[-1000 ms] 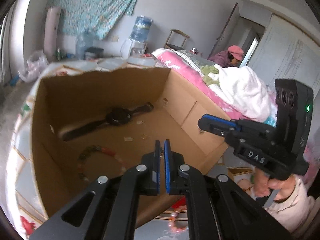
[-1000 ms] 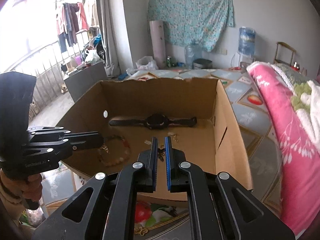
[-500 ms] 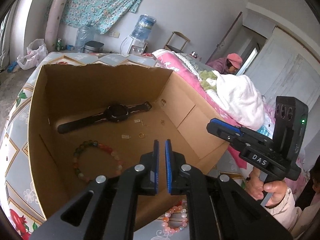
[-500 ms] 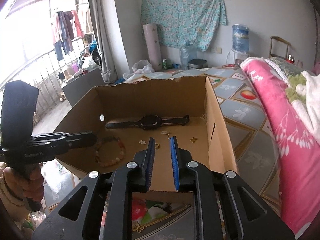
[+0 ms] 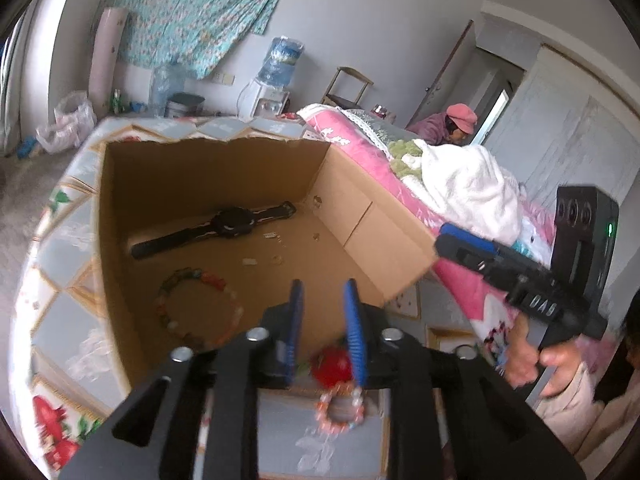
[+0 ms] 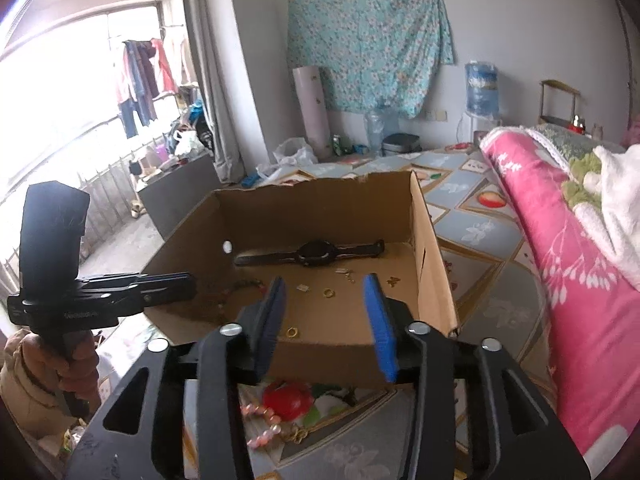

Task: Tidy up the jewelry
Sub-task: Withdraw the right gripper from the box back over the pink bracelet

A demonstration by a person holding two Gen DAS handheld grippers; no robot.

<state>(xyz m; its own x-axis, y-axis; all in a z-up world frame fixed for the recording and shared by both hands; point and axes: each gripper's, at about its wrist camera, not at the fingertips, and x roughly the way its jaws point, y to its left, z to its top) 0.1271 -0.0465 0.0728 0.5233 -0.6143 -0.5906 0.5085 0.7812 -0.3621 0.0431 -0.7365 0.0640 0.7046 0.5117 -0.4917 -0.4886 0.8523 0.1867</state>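
Note:
An open cardboard box (image 5: 380, 232) (image 6: 434, 280) stands on the patterned bed cover. In it lie a black watch (image 5: 224, 224) (image 6: 314, 254), a multicoloured bead bracelet (image 5: 192, 308), gold rings (image 6: 328, 292) and small earrings. A pink bead bracelet (image 5: 340, 404) (image 6: 260, 420) lies on the cover in front of the box. My left gripper (image 5: 322, 312) is open and empty above the box's near edge. My right gripper (image 6: 326, 316) is open wide and empty, also at the near edge. Each gripper shows in the other's view, the right one (image 5: 448, 240) and the left one (image 6: 188, 288).
A pink quilt (image 6: 560, 240) with a white towel (image 5: 460, 184) lies right of the box. A person in a pink hat (image 5: 456, 120) sits beyond the bed. A water dispenser (image 5: 276, 76) and bags stand by the far wall.
Both grippers have opened, the right one wider. Both have drawn back a little from the box, so the pink bracelet in front shows more.

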